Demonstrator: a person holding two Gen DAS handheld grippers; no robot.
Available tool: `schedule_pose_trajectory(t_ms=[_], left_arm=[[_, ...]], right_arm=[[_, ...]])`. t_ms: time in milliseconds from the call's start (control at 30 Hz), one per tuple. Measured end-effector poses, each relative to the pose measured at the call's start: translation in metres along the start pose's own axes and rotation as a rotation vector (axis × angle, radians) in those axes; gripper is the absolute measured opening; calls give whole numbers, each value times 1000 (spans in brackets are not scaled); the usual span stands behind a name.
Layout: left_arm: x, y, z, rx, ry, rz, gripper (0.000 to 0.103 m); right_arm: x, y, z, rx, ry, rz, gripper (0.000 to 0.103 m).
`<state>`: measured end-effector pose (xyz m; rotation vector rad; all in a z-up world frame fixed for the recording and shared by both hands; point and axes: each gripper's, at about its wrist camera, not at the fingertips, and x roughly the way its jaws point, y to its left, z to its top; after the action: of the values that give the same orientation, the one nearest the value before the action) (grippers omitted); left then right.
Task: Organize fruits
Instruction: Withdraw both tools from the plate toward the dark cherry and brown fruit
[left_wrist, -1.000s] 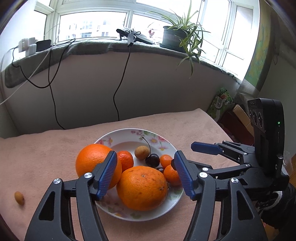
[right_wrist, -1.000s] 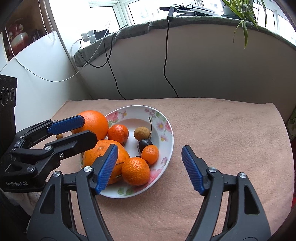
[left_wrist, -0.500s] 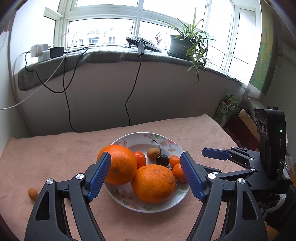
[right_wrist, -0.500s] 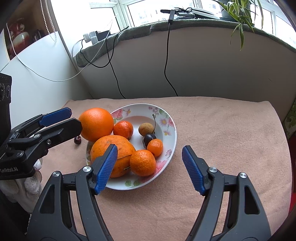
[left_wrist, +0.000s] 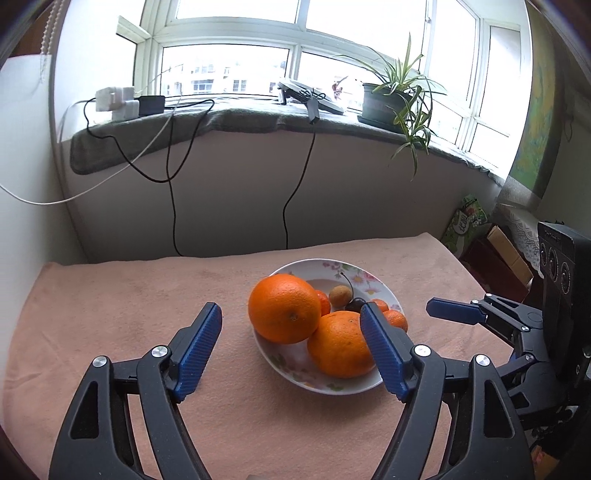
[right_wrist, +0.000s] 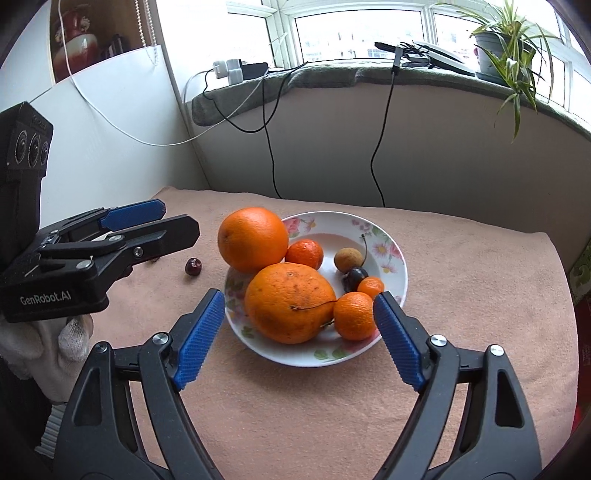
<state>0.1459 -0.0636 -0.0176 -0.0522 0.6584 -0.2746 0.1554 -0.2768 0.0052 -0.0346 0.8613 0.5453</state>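
A white floral plate on the pink cloth holds two big oranges, small tangerines, a brown longan and a dark cherry. A loose cherry lies on the cloth left of the plate. My left gripper is open and empty, near the plate's left front; it shows side-on in the right wrist view. My right gripper is open and empty, just in front of the plate; it shows in the left wrist view.
A wall with hanging cables rises behind the table. A windowsill holds a potted plant and chargers. Boxes and bags stand past the table's right edge.
Both grippers have drawn back and up from the plate. The left one has shifted left, off the oranges. The loose cherry has come into the right wrist view.
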Motion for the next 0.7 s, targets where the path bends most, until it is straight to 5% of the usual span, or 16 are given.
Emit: schedule_pose_trajectory(t_ms=[700], left_arm=[[-28,91,-36,-110,7,108,77]], right_arm=[[31,89,-12,-90,33,117,85]])
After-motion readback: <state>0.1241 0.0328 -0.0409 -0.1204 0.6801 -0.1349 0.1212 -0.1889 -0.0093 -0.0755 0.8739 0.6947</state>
